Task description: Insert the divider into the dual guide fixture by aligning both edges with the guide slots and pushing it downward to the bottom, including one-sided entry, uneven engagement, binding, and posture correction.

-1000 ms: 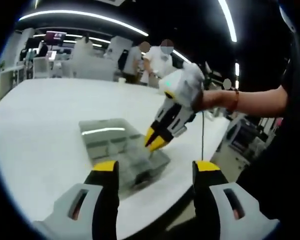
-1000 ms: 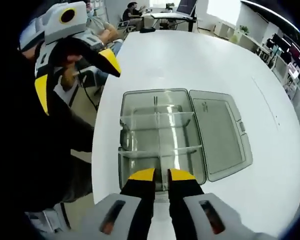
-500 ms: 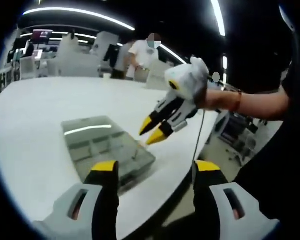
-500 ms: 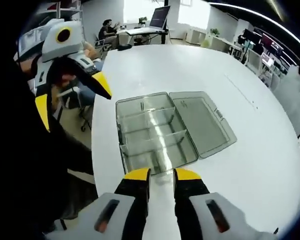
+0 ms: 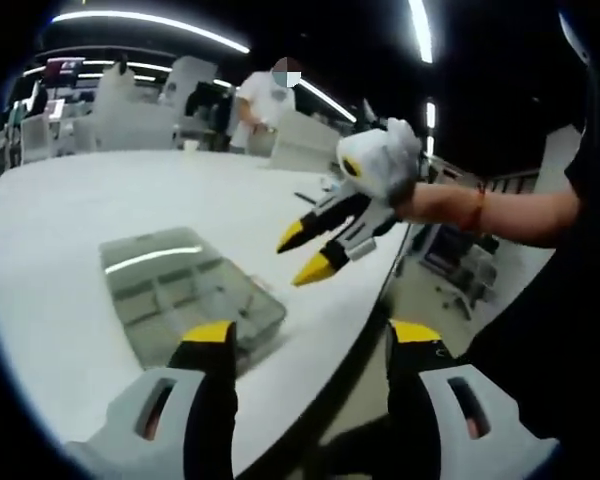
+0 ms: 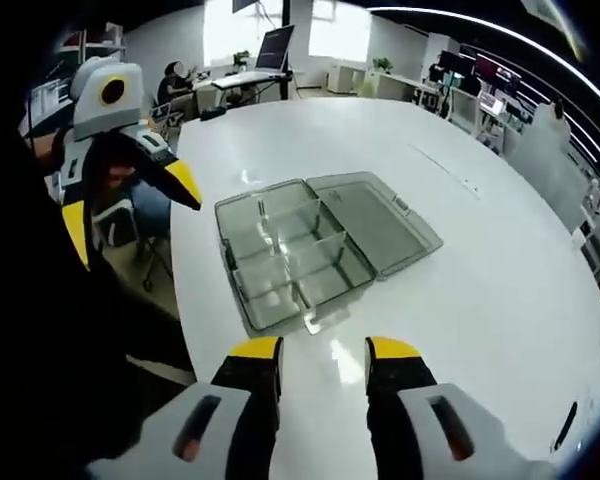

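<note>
Clear compartment box (image 6: 290, 262) on white worktop (image 6: 500, 300), lid (image 6: 375, 220) folded flat at 2 o'clock; long axis running 8 to 2. Box at 12 o'clock from right tool (image 6: 322, 362), jaws released, empty, nearer. Left tool (image 6: 130, 195) at 9 o'clock, past worktop edge, released, empty. Right gripper view: dividers seated inside. Left gripper view: right tool (image 5: 305, 252) lifted above box (image 5: 185, 290).

The clear smoky-grey plastic compartment box (image 6: 290, 260) looks smooth and glossy, its flat hinged lid (image 6: 375, 220) catching ceiling light. The broad white tabletop (image 6: 480, 280) is smooth with a soft sheen (faint reflections show). Yellow gripper tips (image 6: 255, 350) appear matt plastic.
</note>
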`<state>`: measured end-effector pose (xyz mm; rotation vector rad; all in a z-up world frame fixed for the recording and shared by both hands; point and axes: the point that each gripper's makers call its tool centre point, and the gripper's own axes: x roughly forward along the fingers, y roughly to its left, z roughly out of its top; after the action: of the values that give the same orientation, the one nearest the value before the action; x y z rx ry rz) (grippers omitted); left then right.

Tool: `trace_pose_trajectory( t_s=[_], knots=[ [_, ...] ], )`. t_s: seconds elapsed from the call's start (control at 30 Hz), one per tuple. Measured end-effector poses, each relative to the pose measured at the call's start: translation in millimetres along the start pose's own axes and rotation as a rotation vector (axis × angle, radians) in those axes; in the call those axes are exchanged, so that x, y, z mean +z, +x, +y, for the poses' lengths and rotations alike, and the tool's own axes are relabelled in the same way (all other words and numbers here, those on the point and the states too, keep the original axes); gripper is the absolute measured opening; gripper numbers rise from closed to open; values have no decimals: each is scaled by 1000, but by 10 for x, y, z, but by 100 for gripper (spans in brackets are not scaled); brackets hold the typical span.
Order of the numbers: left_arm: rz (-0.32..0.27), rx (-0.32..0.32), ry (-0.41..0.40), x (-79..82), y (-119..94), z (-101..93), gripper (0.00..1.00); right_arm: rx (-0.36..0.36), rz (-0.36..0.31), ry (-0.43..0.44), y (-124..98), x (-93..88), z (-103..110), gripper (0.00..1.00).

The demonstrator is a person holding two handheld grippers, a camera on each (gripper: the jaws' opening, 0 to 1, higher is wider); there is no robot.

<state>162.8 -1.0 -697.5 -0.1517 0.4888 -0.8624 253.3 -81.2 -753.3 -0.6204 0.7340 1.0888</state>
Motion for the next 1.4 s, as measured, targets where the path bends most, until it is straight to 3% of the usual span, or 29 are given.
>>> trace_pose_trajectory(
  t_s=[0.27, 0.57, 0.73, 0.83, 1.07, 1.17, 1.23, 1.4],
  knots=[
    [-10, 7, -4, 60, -5, 68, 59, -4, -5, 67, 35, -98, 9, 33],
    [7, 0, 49, 87, 54, 92, 64, -31, 2, 125, 137, -257, 2, 41],
    [-8, 5, 55, 119, 59, 127, 70, -78, 3, 174, 200, -323, -55, 44],
    [-11, 4, 66, 125, 65, 154, 72, -123, 44, 176, 222, -406, -96, 44],
    [-21, 16, 67, 172, 51, 249, 75, -148, 18, 247, 328, -378, -92, 45],
    [-33, 24, 42, 181, 29, 287, 76, -195, 30, 293, 381, -394, -145, 46],
    [-44, 28, 40, 189, 22, 298, 78, -215, 3, 331, 400, -352, -183, 46],
    [-48, 58, 38, 191, 8, 364, 84, -217, 3, 364, 463, -352, -199, 48]
  ],
)
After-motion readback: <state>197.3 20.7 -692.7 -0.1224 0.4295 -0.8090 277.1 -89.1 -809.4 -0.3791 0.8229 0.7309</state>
